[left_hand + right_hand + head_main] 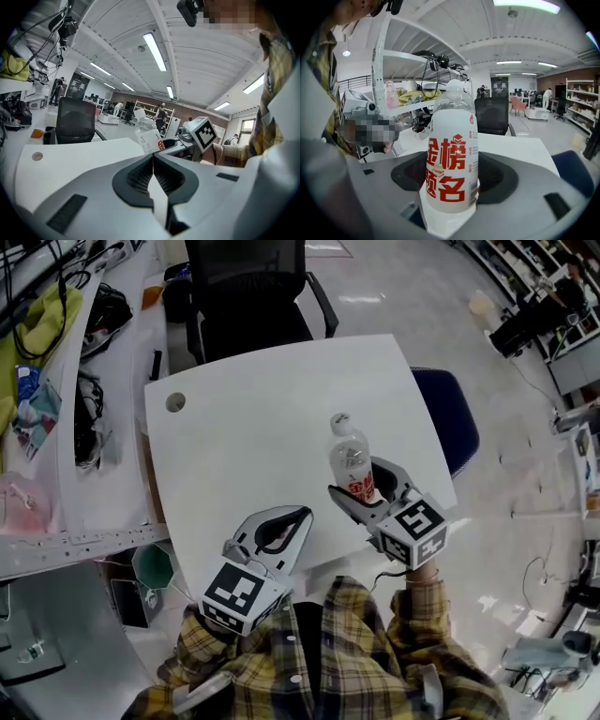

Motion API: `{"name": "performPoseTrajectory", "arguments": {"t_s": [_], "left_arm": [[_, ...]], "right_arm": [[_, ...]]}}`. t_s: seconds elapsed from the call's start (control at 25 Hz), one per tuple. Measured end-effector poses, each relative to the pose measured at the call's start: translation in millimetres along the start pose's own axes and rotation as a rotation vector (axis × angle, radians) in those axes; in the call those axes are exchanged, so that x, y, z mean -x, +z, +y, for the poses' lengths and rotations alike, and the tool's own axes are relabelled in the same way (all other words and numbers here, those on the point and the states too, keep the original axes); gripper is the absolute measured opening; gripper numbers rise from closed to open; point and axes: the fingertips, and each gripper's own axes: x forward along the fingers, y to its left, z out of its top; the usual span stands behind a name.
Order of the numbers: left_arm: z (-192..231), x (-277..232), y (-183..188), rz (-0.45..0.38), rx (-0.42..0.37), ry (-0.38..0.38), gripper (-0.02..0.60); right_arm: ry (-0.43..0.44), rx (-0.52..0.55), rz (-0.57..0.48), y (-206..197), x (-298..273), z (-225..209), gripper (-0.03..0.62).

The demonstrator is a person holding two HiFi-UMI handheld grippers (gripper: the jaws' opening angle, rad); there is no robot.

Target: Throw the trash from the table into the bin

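Note:
A clear plastic bottle (350, 460) with a white cap and a red-printed label stands upright over the near right part of the white table (253, 409). My right gripper (361, 486) is shut on the bottle's lower body; in the right gripper view the bottle (452, 159) fills the space between the jaws of the right gripper (452, 190). My left gripper (302, 515) rests over the table's near edge, shut with nothing in it (153, 157). From the left gripper view the bottle (147, 136) shows ahead to the right. A teal bin (152, 566) sits on the floor, left of the table's near edge.
A black office chair (248, 296) stands at the table's far side and a blue chair (452, 413) at its right. A cluttered bench with cables and bags (56, 381) runs along the left. A round cable hole (175, 402) is near the table's left corner.

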Motion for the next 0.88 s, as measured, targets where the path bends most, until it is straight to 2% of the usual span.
{"name": "performPoseTrajectory", "arguments": {"t_s": [0.24,0.44,0.6,0.88], "left_arm": [[-37.0,-26.5,3.7,0.015,-0.051,-0.064,0.009],[-86.1,-53.5,6.5,0.014,-0.095,-0.1,0.009],[-138.6,-82.0,0.9,0.017,-0.119,-0.125,0.009],[-254.8,-142.9,-16.7,0.023,-0.139,-0.169,0.009]], "right_arm": [[-0.083,-0.104,-0.067,-12.4,51.5,-9.1,0.293],[-0.149,-0.149,-0.106,-41.9,112.8,-28.6,0.293],[-0.192,-0.162,-0.126,-71.0,174.5,-48.8,0.293],[-0.273,-0.19,-0.16,-130.5,308.1,-90.0,0.293]]}}
